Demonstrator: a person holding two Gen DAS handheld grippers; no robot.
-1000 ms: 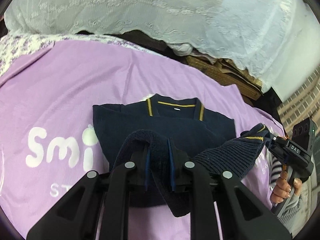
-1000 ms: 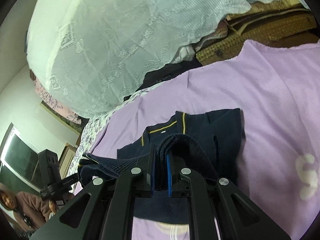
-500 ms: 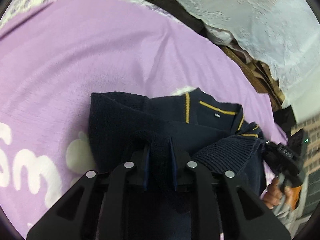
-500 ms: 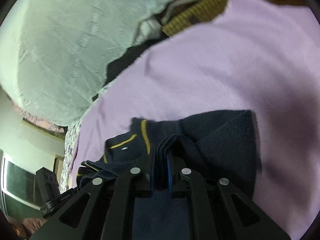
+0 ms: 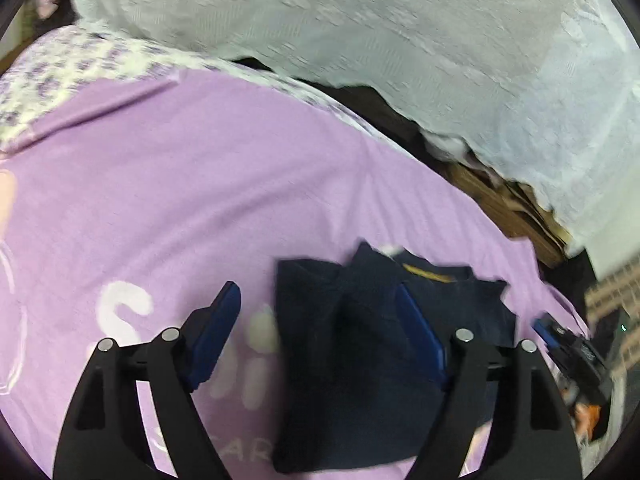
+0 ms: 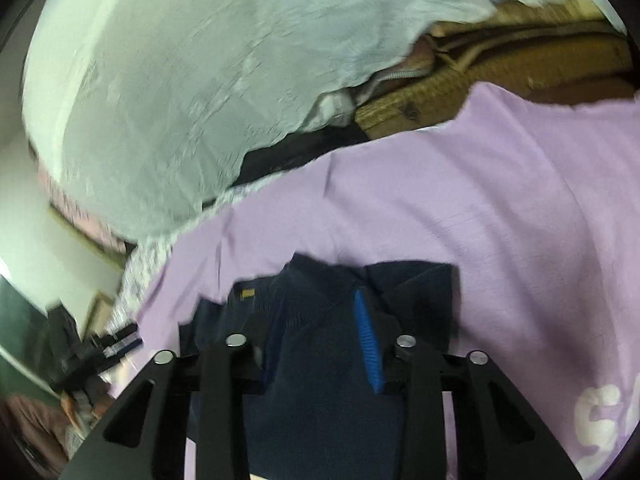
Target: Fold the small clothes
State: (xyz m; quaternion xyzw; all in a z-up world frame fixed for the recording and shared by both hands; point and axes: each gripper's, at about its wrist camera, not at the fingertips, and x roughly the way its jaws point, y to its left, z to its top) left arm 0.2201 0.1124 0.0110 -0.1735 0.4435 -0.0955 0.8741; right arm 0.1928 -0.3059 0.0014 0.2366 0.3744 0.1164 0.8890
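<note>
A small navy knit sweater [image 5: 360, 360] with yellow collar trim lies folded on the purple sheet [image 5: 200, 200]. It also shows in the right wrist view [image 6: 320, 380]. My left gripper [image 5: 320, 328] is open and empty, its blue pads spread above the sweater's left edge. My right gripper [image 6: 316, 340] is open and empty, its jaws apart just over the folded sweater. The right gripper also shows at the right edge of the left wrist view [image 5: 568, 344]. The frames are motion-blurred.
A white lace cover [image 5: 400, 40] hangs over things behind the bed. Brown boards [image 5: 512, 208] and a woven mat [image 6: 500, 76] lie beyond the sheet's far edge. White letters [image 5: 124, 312] are printed on the sheet. A floral cloth [image 5: 80, 64] lies at far left.
Both grippers let go of the sweater's bottom hem after carrying it up over the collar. Both have opened and drawn back, and the sweater lies folded in half.
</note>
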